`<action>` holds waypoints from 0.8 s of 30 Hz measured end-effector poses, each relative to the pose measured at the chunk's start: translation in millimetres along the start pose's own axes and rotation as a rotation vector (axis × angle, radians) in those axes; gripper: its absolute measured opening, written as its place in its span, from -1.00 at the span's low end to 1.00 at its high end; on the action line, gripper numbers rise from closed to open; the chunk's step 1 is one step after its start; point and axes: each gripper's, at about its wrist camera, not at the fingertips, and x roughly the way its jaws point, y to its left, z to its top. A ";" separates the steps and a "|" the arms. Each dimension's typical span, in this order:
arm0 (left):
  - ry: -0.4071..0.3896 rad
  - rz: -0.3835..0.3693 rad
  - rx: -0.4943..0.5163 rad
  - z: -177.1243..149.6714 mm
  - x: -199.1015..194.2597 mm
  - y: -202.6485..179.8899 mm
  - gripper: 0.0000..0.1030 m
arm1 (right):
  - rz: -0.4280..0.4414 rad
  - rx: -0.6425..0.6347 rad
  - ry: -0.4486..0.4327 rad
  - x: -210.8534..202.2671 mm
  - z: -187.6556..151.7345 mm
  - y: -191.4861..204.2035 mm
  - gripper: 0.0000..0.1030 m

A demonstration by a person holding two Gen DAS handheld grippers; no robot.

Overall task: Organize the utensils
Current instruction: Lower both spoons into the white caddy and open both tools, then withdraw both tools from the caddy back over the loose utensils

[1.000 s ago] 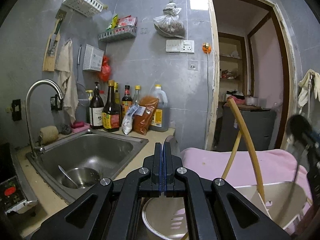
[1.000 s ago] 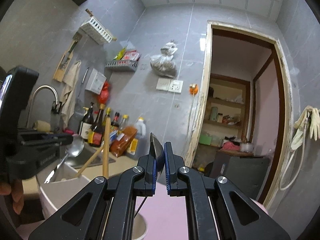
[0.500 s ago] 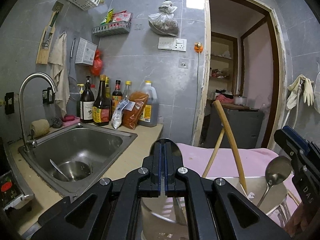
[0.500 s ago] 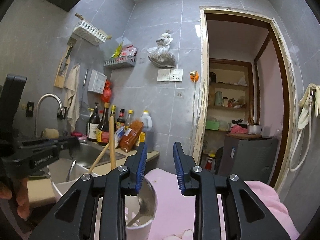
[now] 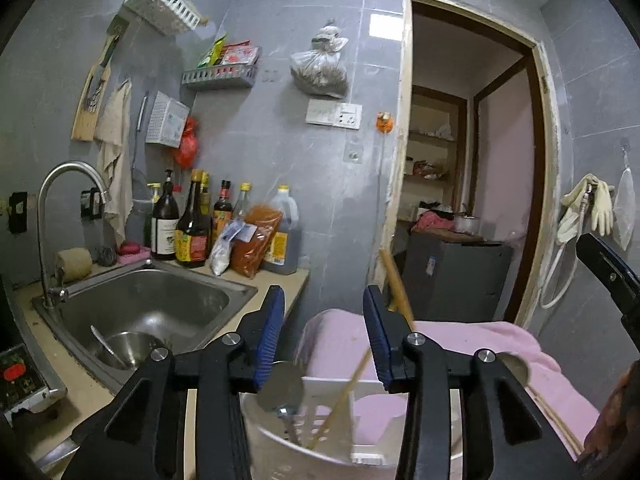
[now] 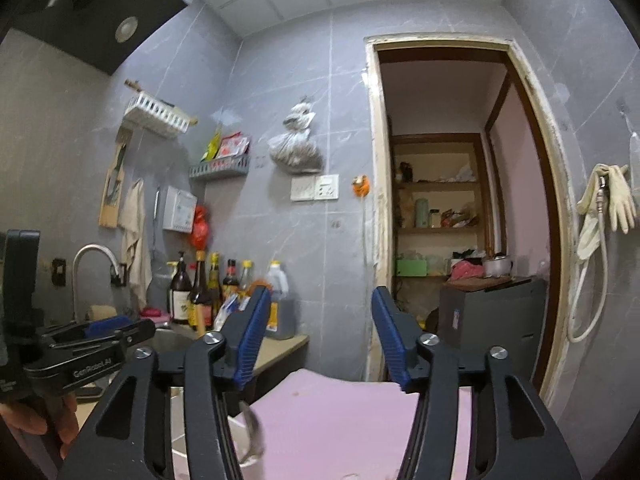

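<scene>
Both grippers, left gripper (image 5: 324,332) and right gripper (image 6: 316,336), hang wide open and empty above the white holder (image 5: 360,452); spoons (image 5: 280,390) and chopsticks (image 5: 340,396) stand inside (apparently sorted upright).

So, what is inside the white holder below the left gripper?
The white holder contains a metal spoon, standing bowl up, and a leaning wooden chopstick. The left gripper is open above it. Its arms hide the holder's sides and bottom.
</scene>
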 end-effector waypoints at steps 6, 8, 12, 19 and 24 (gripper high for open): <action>-0.037 -0.092 -0.010 11.1 -18.0 -24.8 0.27 | -0.039 -0.005 -0.012 -18.0 9.4 -27.9 0.53; -0.047 -0.142 0.004 13.5 -24.6 -40.2 0.53 | -0.057 -0.024 -0.007 -26.4 12.5 -40.8 0.67; -0.063 -0.202 0.037 12.6 -32.2 -69.2 0.89 | -0.086 -0.043 0.007 -41.1 15.7 -64.2 0.98; -0.056 -0.276 0.089 -4.7 -36.3 -117.3 0.97 | -0.132 -0.077 0.028 -70.2 13.9 -103.3 1.00; 0.018 -0.299 0.120 -22.6 -28.8 -140.6 0.97 | -0.147 -0.097 0.076 -80.0 3.2 -125.5 1.00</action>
